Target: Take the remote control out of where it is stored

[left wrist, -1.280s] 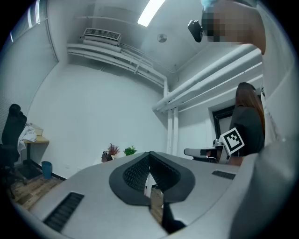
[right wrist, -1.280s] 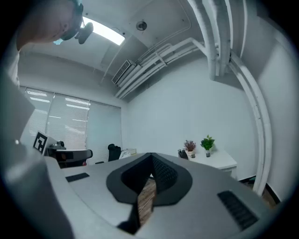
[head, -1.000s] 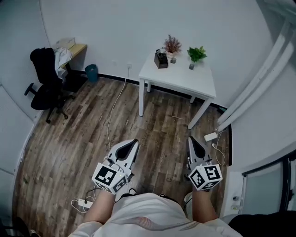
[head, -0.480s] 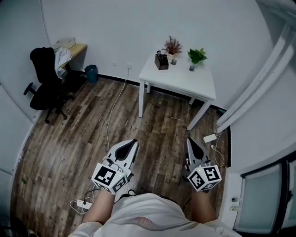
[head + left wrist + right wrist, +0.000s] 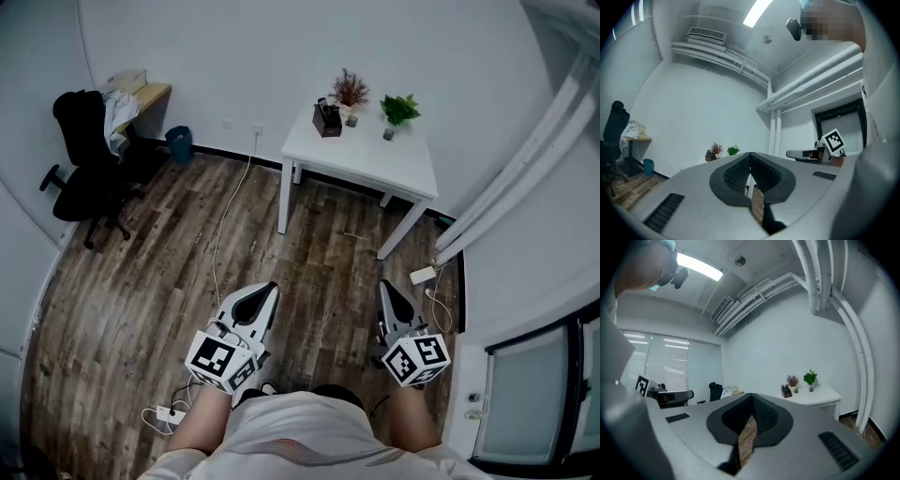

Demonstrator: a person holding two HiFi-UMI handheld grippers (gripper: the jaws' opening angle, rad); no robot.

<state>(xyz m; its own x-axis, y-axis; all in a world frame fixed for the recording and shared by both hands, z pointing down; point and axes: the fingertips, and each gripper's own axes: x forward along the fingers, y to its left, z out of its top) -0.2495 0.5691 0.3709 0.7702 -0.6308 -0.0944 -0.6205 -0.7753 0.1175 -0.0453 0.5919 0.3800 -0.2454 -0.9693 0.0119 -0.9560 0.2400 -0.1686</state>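
Both jaws pairs pressed together, empty, left gripper [image 5: 270, 291], right gripper [image 5: 383, 289], office chair [image 5: 80, 159] shifted leftward

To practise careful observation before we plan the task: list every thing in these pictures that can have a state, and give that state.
Left gripper: shut, empty.
Right gripper: shut, empty.
Dark holder: upright on the white table, untouched by either gripper.
Reddish plant: upright in its pot.
Green plant: upright in its pot.
Office chair: upright, unoccupied.
Blue bin: upright on the floor.
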